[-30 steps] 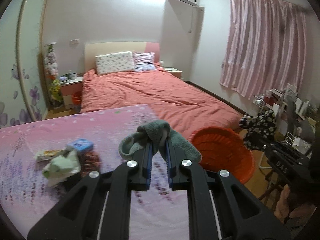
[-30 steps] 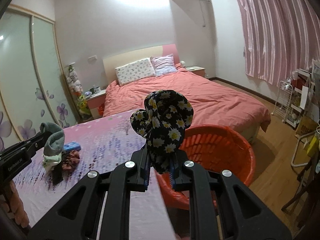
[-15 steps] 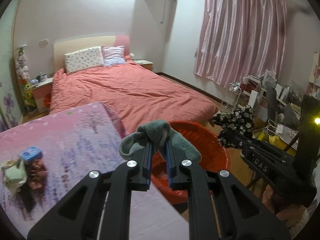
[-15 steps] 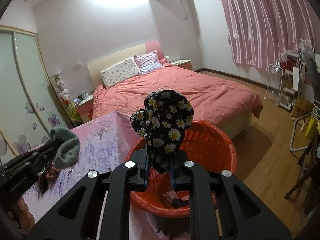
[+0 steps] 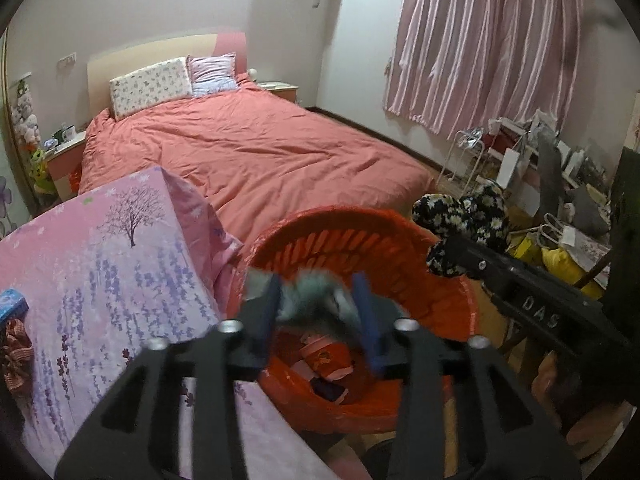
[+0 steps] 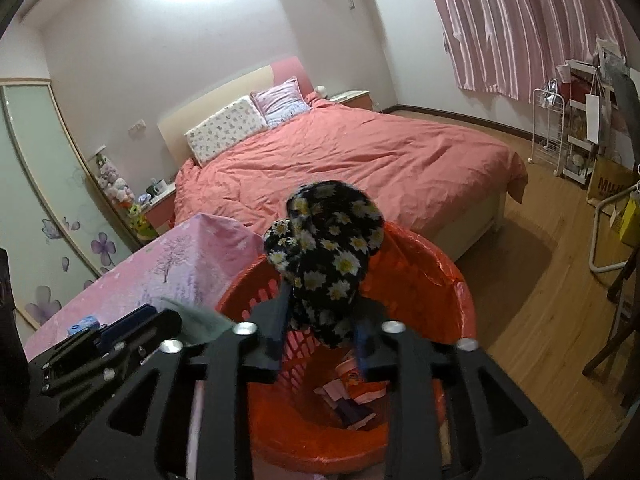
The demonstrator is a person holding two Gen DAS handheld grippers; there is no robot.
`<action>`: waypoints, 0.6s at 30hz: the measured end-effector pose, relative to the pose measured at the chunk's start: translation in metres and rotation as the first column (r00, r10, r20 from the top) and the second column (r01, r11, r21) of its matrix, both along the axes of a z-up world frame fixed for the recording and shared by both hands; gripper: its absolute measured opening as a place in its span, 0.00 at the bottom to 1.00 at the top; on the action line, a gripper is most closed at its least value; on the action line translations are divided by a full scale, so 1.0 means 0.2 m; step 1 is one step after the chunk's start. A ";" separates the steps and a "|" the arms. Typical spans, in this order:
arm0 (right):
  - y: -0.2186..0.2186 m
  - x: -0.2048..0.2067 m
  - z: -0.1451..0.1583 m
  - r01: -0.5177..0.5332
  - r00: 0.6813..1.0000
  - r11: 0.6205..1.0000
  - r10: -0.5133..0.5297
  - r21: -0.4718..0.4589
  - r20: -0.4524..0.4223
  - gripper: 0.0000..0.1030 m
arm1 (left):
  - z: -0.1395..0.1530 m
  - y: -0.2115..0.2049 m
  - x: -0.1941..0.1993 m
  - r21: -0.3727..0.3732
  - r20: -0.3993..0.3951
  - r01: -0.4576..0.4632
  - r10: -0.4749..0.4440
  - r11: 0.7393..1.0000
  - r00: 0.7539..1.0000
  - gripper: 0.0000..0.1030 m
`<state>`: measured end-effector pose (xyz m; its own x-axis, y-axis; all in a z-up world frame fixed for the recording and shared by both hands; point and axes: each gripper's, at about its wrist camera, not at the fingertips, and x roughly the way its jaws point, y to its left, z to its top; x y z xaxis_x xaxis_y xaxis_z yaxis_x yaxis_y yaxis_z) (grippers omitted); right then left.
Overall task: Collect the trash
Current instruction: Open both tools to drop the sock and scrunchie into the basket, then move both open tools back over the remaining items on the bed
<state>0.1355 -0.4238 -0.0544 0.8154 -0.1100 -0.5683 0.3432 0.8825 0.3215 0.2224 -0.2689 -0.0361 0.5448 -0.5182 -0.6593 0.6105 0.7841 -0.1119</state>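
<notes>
My left gripper [image 5: 316,320] hangs over the orange basket [image 5: 360,216] and its jaws are opening. A grey-green cloth [image 5: 316,294], blurred, lies loose between its blue fingers [image 5: 266,312]. My right gripper [image 6: 320,320] is above the same basket [image 6: 440,272], and its jaws are opening too. A black cloth with daisies [image 6: 332,240] still sits between them, bulging above the fingertips. The daisy cloth [image 5: 460,208] also shows at the right of the left wrist view. Wrappers [image 6: 352,384] lie in the basket's bottom.
A table under a pink flowered cover [image 5: 100,260] stands left of the basket, with a blue box [image 5: 12,304] and a red-brown bundle [image 5: 16,352] on it. Behind is a bed [image 5: 248,148]. Cluttered shelves [image 5: 520,152] and wooden floor [image 6: 540,280] lie to the right.
Both grippers swung from the table side to above the basket and sank lower. Both pairs of jaws, shut on their cloths before, have parted. The grey-green cloth has dropped between the left fingers.
</notes>
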 end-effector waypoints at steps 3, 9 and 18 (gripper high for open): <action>0.00 0.00 -0.03 0.008 1.000 1.000 -0.008 0.008 -0.009 0.47 | -0.04 0.03 0.03 0.019 -0.010 -0.022 0.022 1.000 1.000 0.49; 0.00 0.00 -0.05 0.011 0.999 1.000 -0.011 0.002 -0.034 0.54 | -0.06 0.13 0.06 0.034 -0.019 -0.080 0.080 0.996 0.997 0.56; 0.13 0.00 -0.01 -0.019 0.998 0.997 0.015 -0.068 -0.055 0.56 | -0.04 0.40 0.01 0.061 0.022 -0.156 0.155 0.986 0.988 0.64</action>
<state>0.1350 -0.3977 -0.0556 0.7855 -0.1367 -0.6036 0.3431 0.9079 0.2409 0.2238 -0.1880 -0.0435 0.6270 -0.3845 -0.6775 0.4819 0.8748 -0.0504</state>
